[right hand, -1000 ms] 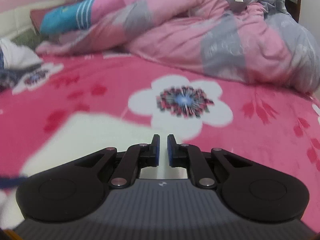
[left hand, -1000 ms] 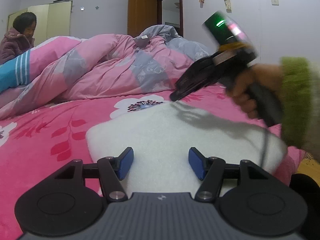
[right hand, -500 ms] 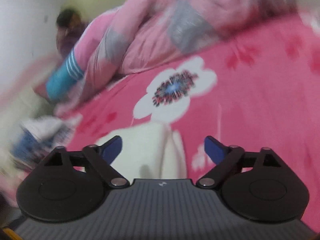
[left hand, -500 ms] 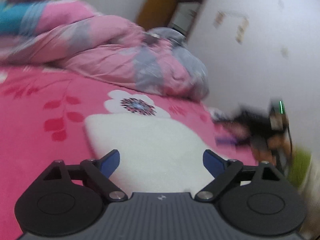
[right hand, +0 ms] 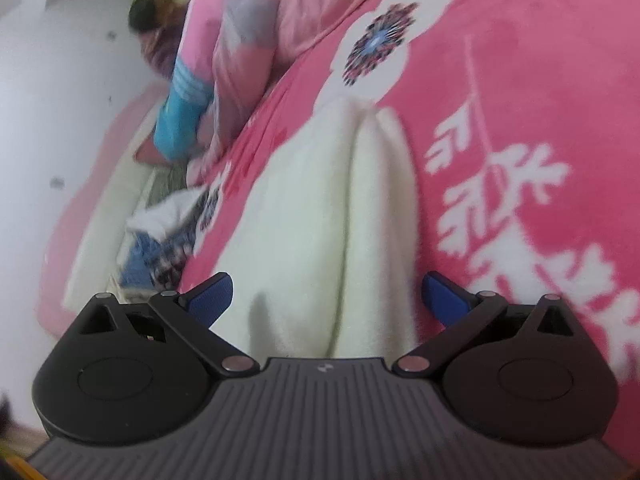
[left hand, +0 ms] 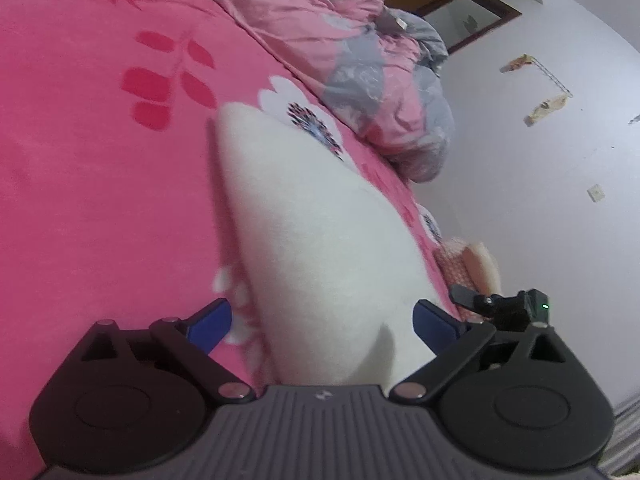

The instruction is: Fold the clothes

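White fleece garment lying on pink floral bed, already doubled lengthwise, fold seam showing in right view. Left hand-held gripper spread wide and opening, fleece between the pads but not pinched. Right hand-held gripper likewise spread and opening over the near end of the garment, nothing gripped. Other gripper's tip visible at bed edge. Step in hand, as judged: taking the near corners for the next fold. Best done by seating both pads over all layers at matching corners before closing, then lifting evenly to keep edges aligned. No containers in view; rumpled quilt and loose clothes beyond.
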